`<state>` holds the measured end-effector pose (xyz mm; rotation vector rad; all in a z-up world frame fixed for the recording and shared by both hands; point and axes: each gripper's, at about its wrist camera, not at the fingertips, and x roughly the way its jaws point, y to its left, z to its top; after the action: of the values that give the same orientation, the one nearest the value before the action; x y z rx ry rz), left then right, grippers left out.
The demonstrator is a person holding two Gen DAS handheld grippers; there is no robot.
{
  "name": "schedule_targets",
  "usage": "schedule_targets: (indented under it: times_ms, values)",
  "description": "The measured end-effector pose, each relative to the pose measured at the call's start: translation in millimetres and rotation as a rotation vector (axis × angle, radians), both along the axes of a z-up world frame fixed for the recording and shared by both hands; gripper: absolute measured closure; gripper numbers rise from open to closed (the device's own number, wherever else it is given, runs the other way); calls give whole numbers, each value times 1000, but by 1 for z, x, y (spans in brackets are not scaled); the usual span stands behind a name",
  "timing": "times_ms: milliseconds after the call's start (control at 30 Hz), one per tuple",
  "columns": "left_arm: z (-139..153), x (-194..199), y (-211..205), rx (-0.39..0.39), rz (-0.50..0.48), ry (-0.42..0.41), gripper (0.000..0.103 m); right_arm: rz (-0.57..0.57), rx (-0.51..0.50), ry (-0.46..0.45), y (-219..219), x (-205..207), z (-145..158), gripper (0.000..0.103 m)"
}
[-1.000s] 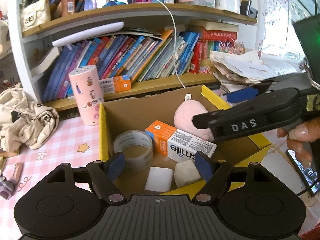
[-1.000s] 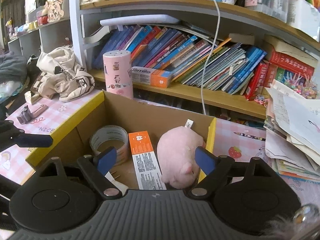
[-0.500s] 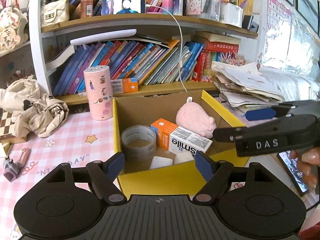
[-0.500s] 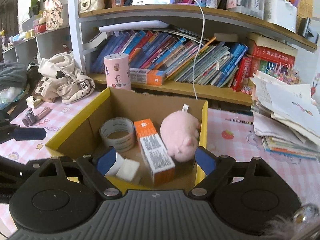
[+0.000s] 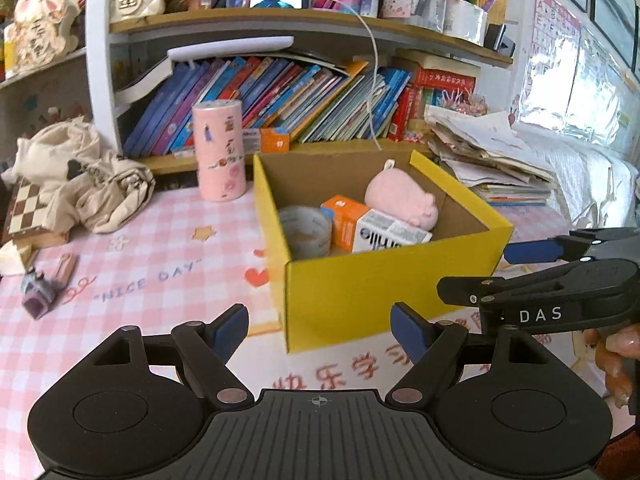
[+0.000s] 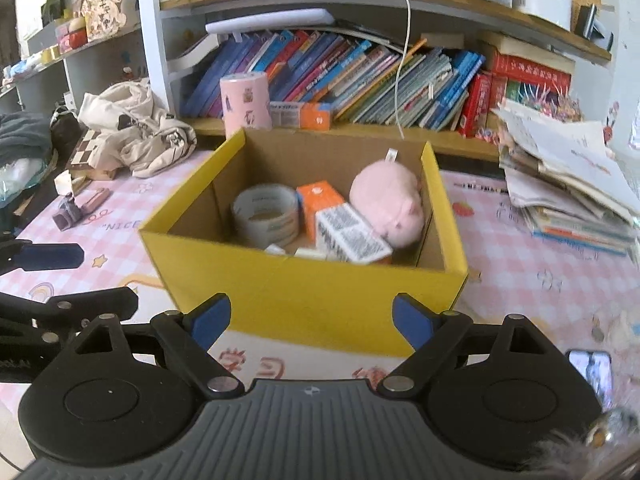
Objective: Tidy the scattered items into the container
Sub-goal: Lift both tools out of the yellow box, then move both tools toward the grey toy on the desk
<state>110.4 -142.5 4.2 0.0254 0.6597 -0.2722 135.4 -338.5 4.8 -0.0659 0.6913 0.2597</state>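
Both grippers, left [image 5: 319,330] and right [image 6: 311,321], gape empty at lower frame. Mid-frame, the box [image 6: 320,300] holds tape [image 6: 266,216], carton [image 6: 340,226] and plush [image 6: 388,204]; its front wall hides two white pieces [image 6: 310,253] almost entirely.

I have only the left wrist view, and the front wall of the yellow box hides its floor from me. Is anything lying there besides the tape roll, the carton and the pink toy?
Observer: Yes. The right wrist view shows two small white blocks on the floor, just behind the front wall of the yellow box.
Operator: Is the right gripper carrying something?
Observer: No. The right gripper is open, with nothing between its fingers.
Operator: Is anything on the table to its right?
Observer: A phone lies on the tablecloth there, apart from the box.
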Motion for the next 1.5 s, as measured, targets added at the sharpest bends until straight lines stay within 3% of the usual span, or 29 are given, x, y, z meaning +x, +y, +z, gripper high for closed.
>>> schedule_targets:
  times_ms: [533,933,1067,1500]
  values:
    - [-6,-37,55,-2,28,34,23,-42,-1,29,56,-47,-6,13]
    - [-6,-61,94,5,71,32,22,-26,-15,16,95,-72,-5,10]
    - [-6,-70,106,17,85,28,16,-17,-22,9,109,-80,-4,9]
    - [-4,-100,151,21,170,9,14,48,-44,-19,158,-99,-1,3]
